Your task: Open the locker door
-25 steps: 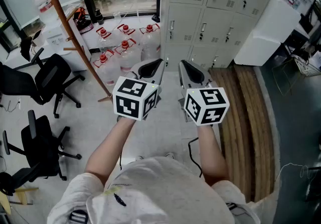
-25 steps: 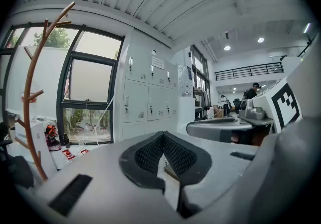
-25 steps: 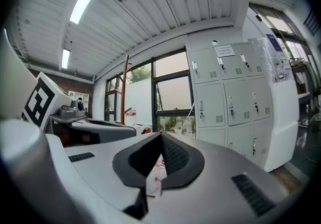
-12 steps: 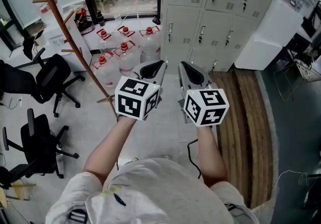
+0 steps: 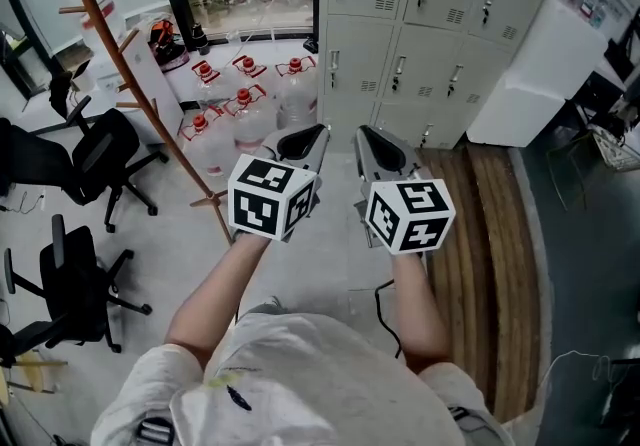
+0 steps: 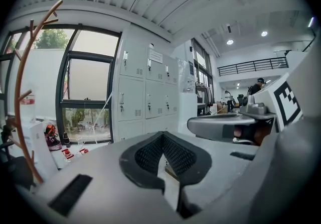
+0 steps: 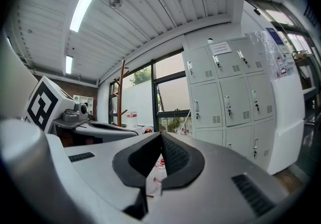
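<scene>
A bank of grey lockers (image 5: 420,24) with small latch handles stands ahead, all doors closed. It also shows in the left gripper view as lockers (image 6: 145,92) and in the right gripper view as lockers (image 7: 225,92). My left gripper (image 5: 318,131) and right gripper (image 5: 362,131) are held side by side, pointing at the lockers and well short of them. The left gripper (image 6: 163,135) is shut, its pads meeting with nothing between them. The right gripper (image 7: 161,135) is likewise shut and empty.
Several water bottles (image 5: 245,99) with red caps stand on the floor by the window, left of the lockers. A wooden coat rack (image 5: 130,64) leans at the left, with black office chairs (image 5: 80,154) beyond. A white cabinet (image 5: 545,64) and wooden planks (image 5: 490,254) lie at the right.
Both grippers have been carried a little closer to the lockers, still side by side. The lockers and bottles sit slightly lower in the head view. Neither pair of jaws has changed.
</scene>
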`<state>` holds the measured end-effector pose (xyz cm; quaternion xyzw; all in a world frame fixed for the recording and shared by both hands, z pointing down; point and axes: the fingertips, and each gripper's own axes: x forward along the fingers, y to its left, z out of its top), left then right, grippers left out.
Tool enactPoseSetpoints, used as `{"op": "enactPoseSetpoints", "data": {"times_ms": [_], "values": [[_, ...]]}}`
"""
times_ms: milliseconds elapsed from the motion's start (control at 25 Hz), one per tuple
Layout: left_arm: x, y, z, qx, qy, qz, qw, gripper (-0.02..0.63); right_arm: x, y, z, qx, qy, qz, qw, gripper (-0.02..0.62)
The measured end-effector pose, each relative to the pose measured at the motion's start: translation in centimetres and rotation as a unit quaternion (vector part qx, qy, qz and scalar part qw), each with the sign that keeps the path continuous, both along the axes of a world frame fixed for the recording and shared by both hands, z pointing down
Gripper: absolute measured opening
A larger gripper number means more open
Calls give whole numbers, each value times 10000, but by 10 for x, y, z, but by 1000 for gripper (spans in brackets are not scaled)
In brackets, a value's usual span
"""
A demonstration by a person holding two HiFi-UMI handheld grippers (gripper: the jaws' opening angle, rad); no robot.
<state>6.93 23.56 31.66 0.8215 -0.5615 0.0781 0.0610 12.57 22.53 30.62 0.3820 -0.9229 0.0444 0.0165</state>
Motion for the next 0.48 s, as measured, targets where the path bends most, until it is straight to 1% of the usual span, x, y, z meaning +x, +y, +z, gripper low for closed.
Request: {"op": "enactPoseSetpoints", "data": {"times_ms": [280, 480], "values": [[-8, -22, 5, -28, 13, -48, 10000, 6, -9, -21, 6, -37, 29, -71, 10000, 4], [-22, -50, 13, -86, 114, 6, 9999, 6, -22, -47, 12, -86, 122, -25, 9999, 5]]}}
